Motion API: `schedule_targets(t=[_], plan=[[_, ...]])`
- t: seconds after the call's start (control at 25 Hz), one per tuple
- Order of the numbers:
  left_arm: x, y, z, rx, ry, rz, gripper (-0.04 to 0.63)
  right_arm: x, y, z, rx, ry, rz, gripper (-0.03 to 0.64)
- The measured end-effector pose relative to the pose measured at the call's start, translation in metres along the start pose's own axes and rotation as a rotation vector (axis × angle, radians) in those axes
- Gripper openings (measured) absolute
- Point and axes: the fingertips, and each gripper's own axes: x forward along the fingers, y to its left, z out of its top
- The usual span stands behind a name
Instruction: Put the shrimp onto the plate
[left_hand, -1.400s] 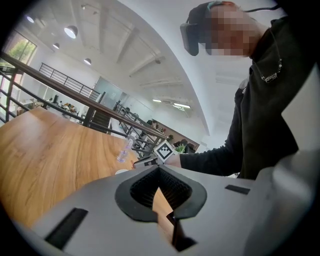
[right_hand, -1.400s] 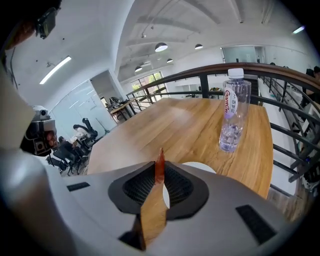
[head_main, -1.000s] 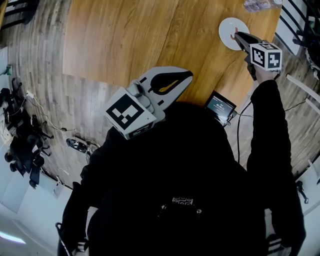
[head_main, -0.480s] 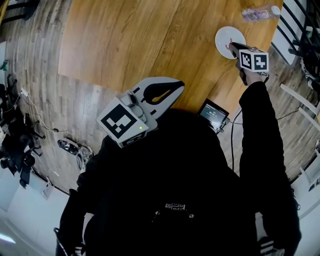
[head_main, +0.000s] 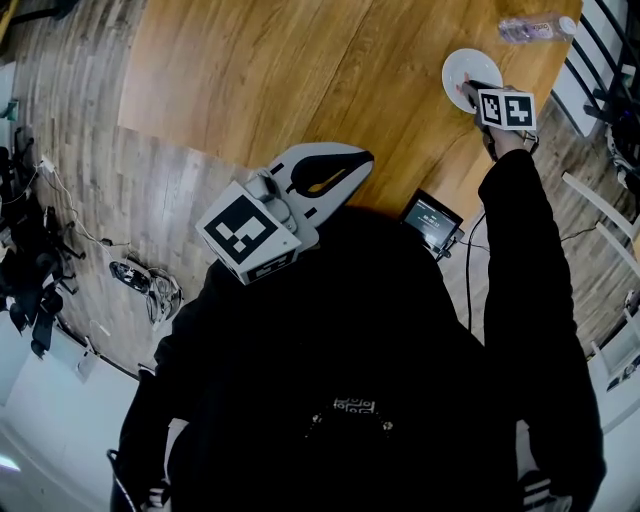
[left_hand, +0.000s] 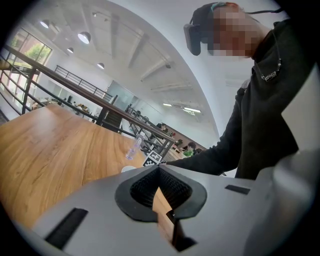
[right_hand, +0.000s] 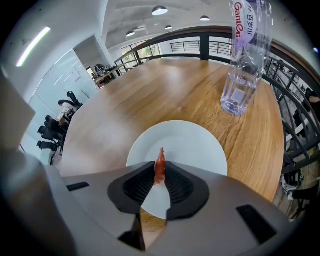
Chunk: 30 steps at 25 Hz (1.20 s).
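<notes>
Wooden table (right_hand: 150, 95) carries a white plate (right_hand: 200, 142) near a water bottle (right_hand: 245, 65). My right gripper (right_hand: 159, 172) pinches the orange shrimp (right_hand: 160, 161) between its pads, over the plate. My left gripper (left_hand: 159, 169) is closed on nothing, well apart from the plate.

Left arm (head_main: 165, 380): folded in against the torso, black sleeve.
Left gripper (head_main: 360, 160): held close in front of the chest, jaws pointed forward and to the right.
Left jaws: tips brought together in the left gripper view (left_hand: 159, 170), nothing clamped.
Left marker cube (head_main: 245, 232): faced up toward the head camera.
Left hand: hidden under the gripper body.
Right arm (head_main: 525, 260): stretched far forward on the right, nearly straight, black sleeve.
Right hand (head_main: 505, 140): wrapped on the grip, just behind the right marker cube (head_main: 505, 108).
Right gripper (head_main: 466, 90): tilted down, jaws pointed forward-left.
Right jaws: nearly together; shrimp (right_hand: 160, 167) pinched upright between the pad (right_hand: 140, 186) tips, its thin end left protruding.
</notes>
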Motion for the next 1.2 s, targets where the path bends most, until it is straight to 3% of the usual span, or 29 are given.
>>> schedule_targets(t=[0.48,0.76,1.2], plan=[[0.000,-0.002,-0.010,-0.001,0.008,-0.001,0.005,0.009,-0.001,0.005,0.005,-0.030,-0.007,0.076],[-0.003,0.001,-0.007,0.015,0.000,-0.003,0.005,0.000,0.000,0.009,0.034,-0.115,-0.006,0.236],[0.008,0.007,-0.007,0.067,0.027,-0.081,0.005,-0.045,-0.013,-0.001,0.167,-0.274,-0.069,0.238]])
